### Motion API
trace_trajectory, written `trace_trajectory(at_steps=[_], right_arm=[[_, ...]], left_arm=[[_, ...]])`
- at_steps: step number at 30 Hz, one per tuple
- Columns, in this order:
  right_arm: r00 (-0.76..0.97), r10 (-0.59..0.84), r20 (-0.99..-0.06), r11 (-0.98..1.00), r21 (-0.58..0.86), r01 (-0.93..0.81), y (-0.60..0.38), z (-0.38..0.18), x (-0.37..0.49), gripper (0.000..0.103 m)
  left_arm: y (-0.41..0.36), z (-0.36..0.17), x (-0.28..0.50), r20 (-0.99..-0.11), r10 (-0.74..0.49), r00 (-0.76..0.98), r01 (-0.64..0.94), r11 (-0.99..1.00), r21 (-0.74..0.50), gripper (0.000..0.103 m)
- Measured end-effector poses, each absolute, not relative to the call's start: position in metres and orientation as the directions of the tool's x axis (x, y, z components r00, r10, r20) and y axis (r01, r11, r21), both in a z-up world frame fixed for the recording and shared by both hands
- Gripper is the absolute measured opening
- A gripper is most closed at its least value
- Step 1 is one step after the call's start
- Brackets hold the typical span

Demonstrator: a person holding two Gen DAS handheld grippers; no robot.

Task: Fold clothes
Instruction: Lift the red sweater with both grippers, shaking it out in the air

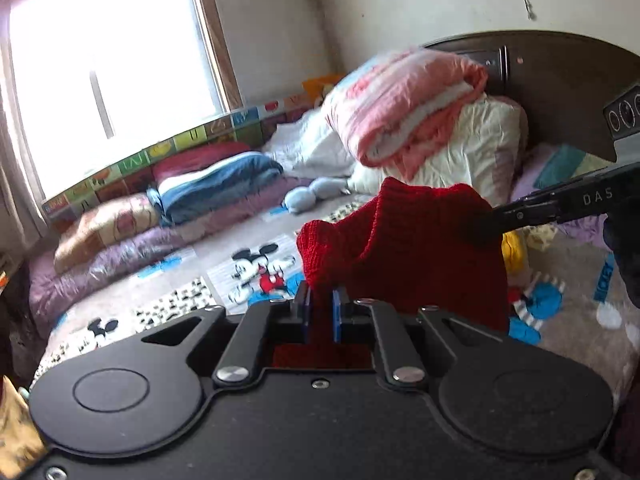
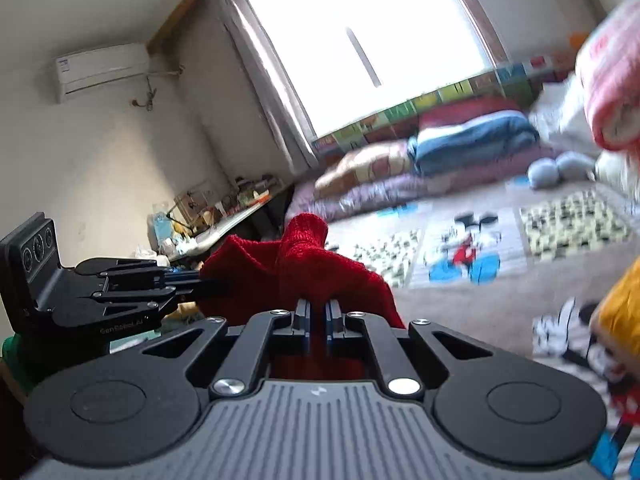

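Note:
A red knitted garment (image 1: 408,240) hangs in the air above the bed, stretched between both grippers. My left gripper (image 1: 320,306) is shut on its lower edge, blue pads pinching the knit. From the right edge of the left wrist view, the right gripper (image 1: 490,220) bites the garment's far side. In the right wrist view the same red garment (image 2: 320,268) bunches up ahead of my right gripper (image 2: 318,312), which is shut on it, while the left gripper (image 2: 204,284) grips it from the left.
A bed with a cartoon-mouse sheet (image 1: 256,268) lies below. Folded quilts and pillows (image 1: 208,188) line the window side, and a pink and white bedding pile (image 1: 420,120) sits by the headboard. A yellow garment (image 2: 620,312) lies at the right. A cluttered desk (image 2: 224,212) stands beyond the bed.

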State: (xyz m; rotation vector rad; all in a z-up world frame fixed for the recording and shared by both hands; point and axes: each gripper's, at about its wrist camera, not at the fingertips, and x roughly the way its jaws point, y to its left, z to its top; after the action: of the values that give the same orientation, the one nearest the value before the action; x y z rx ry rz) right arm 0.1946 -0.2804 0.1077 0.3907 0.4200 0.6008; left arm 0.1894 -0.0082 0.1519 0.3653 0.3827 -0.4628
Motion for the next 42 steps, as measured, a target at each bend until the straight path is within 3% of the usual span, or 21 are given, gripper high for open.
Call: trace_trajectory(at_steps=[8,16,24,28,31,42], right_arm=[[0.754,0.608,-0.249,0.767,0.428,-0.478,-0.284,0.138,0.232,0.009],[0.776,0.555,-0.3,0.812,0.397,-0.428,-0.279,0.115,0.296,0.008],[0.85,0.47,-0.237,0.857,0.353,-0.376,-0.285,0.111,0.35,0.008],[0.877,0.436,-0.203,0.878,0.309,-0.365,-0.283,0.105,0.364,0.008],[0.863,0.437,-0.252,0.886,0.285,-0.365,-0.279,0.078,0.358,0.008],[0.791,0.496,-0.358,0.864,0.3,-0.405,-0.274,-0.019,0.25,0.008]], left_arm=[[-0.008,0.16,0.228,-0.431,-0.326,0.841,0.459,0.852,0.252,0.007],[-0.021,0.143,0.292,-0.441,-0.235,0.866,0.38,0.883,0.275,0.007],[-0.026,0.151,0.333,-0.331,-0.166,0.929,0.256,0.933,0.251,0.007],[-0.032,0.125,0.325,-0.337,-0.165,0.927,0.269,0.918,0.292,0.007],[-0.037,0.09,0.303,-0.363,-0.181,0.914,0.313,0.883,0.349,0.007],[-0.04,0.004,0.188,-0.46,-0.254,0.851,0.447,0.811,0.379,0.007]])
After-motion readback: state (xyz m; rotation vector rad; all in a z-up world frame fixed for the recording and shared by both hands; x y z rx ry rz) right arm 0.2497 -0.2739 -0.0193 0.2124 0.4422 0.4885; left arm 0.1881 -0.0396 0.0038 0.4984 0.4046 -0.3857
